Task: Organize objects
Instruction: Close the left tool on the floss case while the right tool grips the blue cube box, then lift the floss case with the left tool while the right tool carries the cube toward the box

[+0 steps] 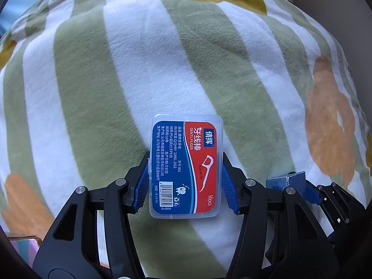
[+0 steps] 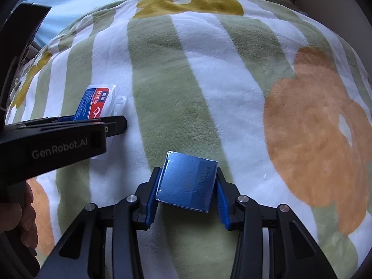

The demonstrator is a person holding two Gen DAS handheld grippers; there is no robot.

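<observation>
Spread over what looks like a bed, a plush blanket point(image 1: 144, 74) with green and white stripes and large orange and mustard flowers fills both views; pale blue fabric shows past its far edge. No tray, bin or drawer is seen anywhere on it, so where the things are meant to end up cannot be told, and nothing can be counted as sorted yet. The task is judged to be at an early or middle stage: two things are gripped, none is seen set down in a final place.

The left gripper point(image 1: 186, 181) is clamped on a floss pick box point(image 1: 186, 165), its blue pads pressed against the box's two long sides. The box is a clear plastic case with a red and blue label marked for fifty pieces; its lid looks closed, and the picks inside are hidden by the label. In the right wrist view the same box is seen toward the left edge of the blanket, low over it or touching it; which cannot be told.

The right gripper point(image 2: 187, 193) is closed on a small blue carton point(image 2: 187, 183), held slightly tilted near the blanket's near edge, middle. Its flaps look shut, so its contents cannot be seen. The two held things are near each other but apart.
</observation>
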